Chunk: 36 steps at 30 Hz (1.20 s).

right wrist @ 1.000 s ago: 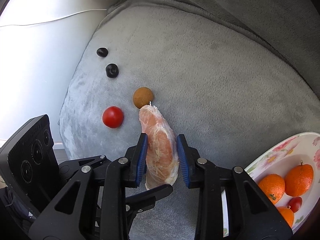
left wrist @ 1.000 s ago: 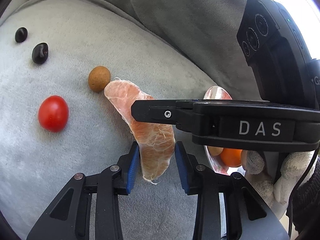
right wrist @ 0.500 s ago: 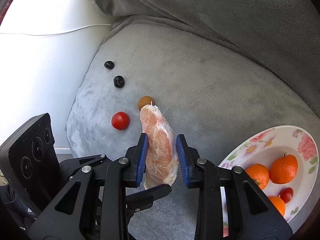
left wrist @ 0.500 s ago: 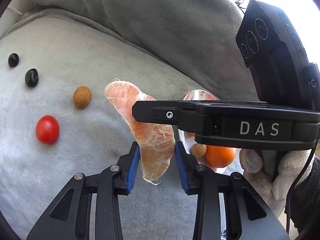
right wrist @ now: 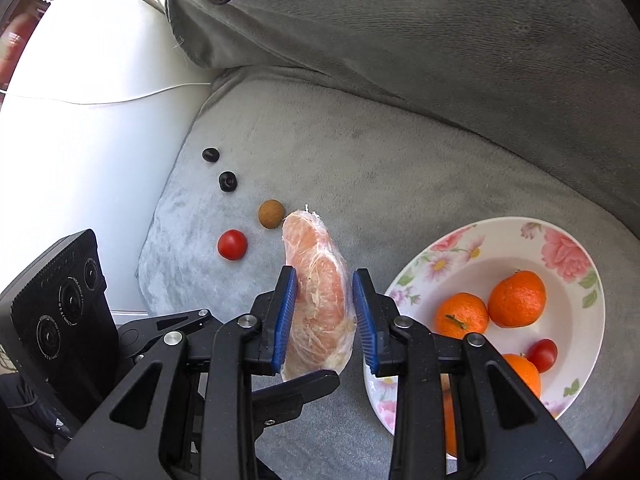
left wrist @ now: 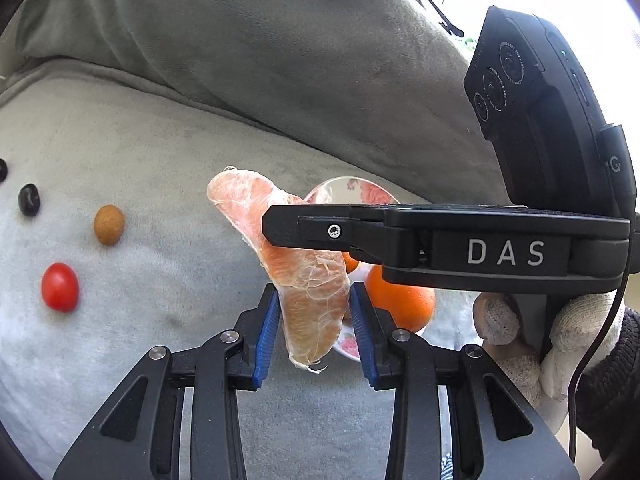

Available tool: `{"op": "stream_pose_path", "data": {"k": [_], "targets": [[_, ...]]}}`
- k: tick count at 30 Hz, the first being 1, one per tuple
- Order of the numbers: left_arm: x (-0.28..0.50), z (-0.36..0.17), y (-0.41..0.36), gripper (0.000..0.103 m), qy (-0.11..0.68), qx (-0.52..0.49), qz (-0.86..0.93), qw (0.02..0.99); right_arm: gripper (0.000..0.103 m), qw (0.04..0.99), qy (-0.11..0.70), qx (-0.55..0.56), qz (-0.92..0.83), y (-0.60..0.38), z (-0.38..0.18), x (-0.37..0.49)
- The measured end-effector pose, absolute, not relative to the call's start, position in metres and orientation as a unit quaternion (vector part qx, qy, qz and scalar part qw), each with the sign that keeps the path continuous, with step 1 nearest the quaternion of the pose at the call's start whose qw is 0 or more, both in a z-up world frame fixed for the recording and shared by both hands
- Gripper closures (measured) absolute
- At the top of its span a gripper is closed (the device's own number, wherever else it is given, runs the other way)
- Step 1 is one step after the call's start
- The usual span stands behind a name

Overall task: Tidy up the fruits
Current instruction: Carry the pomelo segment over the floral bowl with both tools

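Observation:
A peeled pink-orange pomelo segment [left wrist: 304,280] hangs in the air above the grey cushion. My left gripper [left wrist: 314,328] and my right gripper [right wrist: 324,316] are both shut on it, crossed at right angles; it also shows in the right wrist view [right wrist: 320,300]. A floral plate [right wrist: 560,248] to the right holds several oranges [right wrist: 516,300] and a cherry tomato [right wrist: 542,354]. Left on the cushion lie a red tomato [left wrist: 60,287], a brown longan [left wrist: 109,225] and two dark fruits [left wrist: 29,199].
A grey back cushion [right wrist: 440,40] rises behind the seat. A white surface with a cable [right wrist: 80,120] lies left of the seat edge. A gloved hand [left wrist: 560,340] holds the right gripper.
Both grippers have lifted the segment together up and to the right, away from the loose fruits and towards the plate, which now shows fully in the right wrist view.

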<state>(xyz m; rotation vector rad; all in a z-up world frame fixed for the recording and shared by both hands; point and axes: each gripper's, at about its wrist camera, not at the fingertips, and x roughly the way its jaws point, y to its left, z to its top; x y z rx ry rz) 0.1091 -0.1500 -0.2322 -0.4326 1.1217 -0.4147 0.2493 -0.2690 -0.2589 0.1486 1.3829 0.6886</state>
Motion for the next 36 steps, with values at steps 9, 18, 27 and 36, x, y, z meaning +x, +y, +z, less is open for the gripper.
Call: {"op": "stream_pose_path", "data": {"k": [9, 18, 27, 36], "targets": [[0.116, -0.228, -0.183, 0.069, 0.523, -0.183, -0.227, 0.801, 0.072, 0.729, 0.616, 0.084, 0.288, -0.310, -0.248, 0.245], [0.130, -0.235, -0.215, 0.069, 0.527, -0.164, -0.253, 0.795, 0.072, 0.741, 0.610, 0.096, 0.263, -0.342, -0.245, 0.240], [0.153, -0.243, -0.243, 0.069, 0.527, -0.147, -0.263, 0.795, 0.072, 0.749, 0.605, 0.103, 0.251, -0.359, -0.243, 0.242], [0.144, -0.240, -0.239, 0.069, 0.525, -0.134, -0.264, 0.798, 0.072, 0.753, 0.606, 0.101, 0.235, -0.369, -0.243, 0.241]]}}
